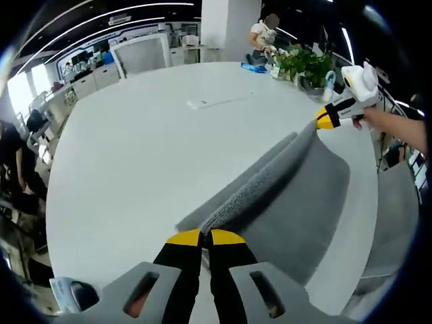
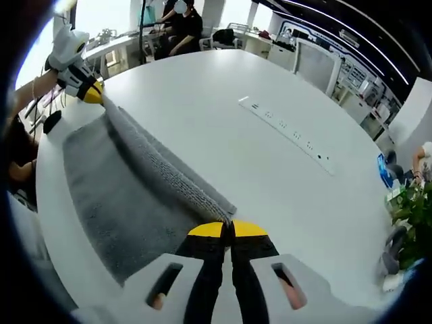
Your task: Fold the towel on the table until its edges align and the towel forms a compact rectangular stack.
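A grey towel (image 1: 297, 196) lies on the round white table (image 1: 148, 148), one long edge lifted and stretched taut between both grippers. My left gripper (image 1: 206, 236) is shut on one corner of that raised edge, yellow tips together. At the far end of the same edge the right gripper (image 1: 325, 120) pinches the other corner. In the right gripper view the towel (image 2: 115, 196) spreads to the left; my right gripper (image 2: 227, 229) is shut on its near corner, and the left gripper (image 2: 91, 91) holds the far corner, a hand behind it.
A long white power strip (image 2: 287, 131) lies across the table middle. A potted plant (image 1: 304, 66) and a blue item (image 1: 254, 67) stand at the far edge. People sit beyond the table; a white chair (image 1: 142, 54) stands behind it. The table edge (image 1: 358, 229) runs close beside the towel.
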Demonstrator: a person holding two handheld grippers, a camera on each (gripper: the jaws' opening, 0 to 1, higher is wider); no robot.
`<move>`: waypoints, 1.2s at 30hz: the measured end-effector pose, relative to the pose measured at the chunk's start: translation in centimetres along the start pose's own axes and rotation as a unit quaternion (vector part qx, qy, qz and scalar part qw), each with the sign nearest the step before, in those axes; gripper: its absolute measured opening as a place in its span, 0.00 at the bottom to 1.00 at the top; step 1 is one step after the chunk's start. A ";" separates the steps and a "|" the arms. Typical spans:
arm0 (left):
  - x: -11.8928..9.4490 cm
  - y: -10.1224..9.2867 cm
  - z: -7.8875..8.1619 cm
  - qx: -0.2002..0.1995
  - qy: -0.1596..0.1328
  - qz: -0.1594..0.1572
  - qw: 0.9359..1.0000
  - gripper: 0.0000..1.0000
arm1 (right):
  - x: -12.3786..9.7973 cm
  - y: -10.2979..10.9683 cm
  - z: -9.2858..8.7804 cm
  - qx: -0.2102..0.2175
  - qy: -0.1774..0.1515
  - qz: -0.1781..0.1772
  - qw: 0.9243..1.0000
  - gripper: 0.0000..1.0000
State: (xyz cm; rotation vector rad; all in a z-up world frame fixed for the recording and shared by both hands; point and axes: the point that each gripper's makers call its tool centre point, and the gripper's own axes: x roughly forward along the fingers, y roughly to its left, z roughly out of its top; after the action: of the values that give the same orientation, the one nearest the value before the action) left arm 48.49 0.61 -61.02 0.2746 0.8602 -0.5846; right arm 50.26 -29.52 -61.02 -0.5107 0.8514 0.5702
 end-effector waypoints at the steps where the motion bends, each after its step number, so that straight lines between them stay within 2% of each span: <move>1: 0.3 0.2 0.0 0.001 0.001 0.002 1.000 0.03 | 0.2 -0.1 0.0 0.001 0.001 -0.001 1.000 0.00; 5: 0.0 0.3 0.4 -0.002 0.002 0.008 1.000 0.03 | 0.5 -0.3 0.0 0.014 0.001 -0.002 1.000 0.00; 11: -2.2 -0.5 0.4 -0.017 -0.009 0.004 1.000 0.03 | -1.2 0.2 0.2 0.011 -0.011 0.000 1.000 0.00; 22: -8.6 -2.7 1.1 0.014 -0.040 0.032 0.999 0.03 | -7.2 1.8 1.4 -0.030 -0.054 -0.019 0.998 0.00; 30: -11.7 -4.0 1.1 0.029 -0.056 0.047 0.997 0.03 | -11.1 3.1 1.6 -0.054 -0.078 -0.032 0.995 0.00; 36: -13.7 -5.0 0.5 0.027 -0.066 0.054 0.996 0.03 | -12.8 3.8 1.7 -0.058 -0.091 -0.033 0.994 0.00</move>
State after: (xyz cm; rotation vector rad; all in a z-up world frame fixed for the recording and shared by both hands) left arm 38.92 1.45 -50.12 0.3268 0.6984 -0.5191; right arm 41.87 -28.97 -50.45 -0.5801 0.6284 0.5987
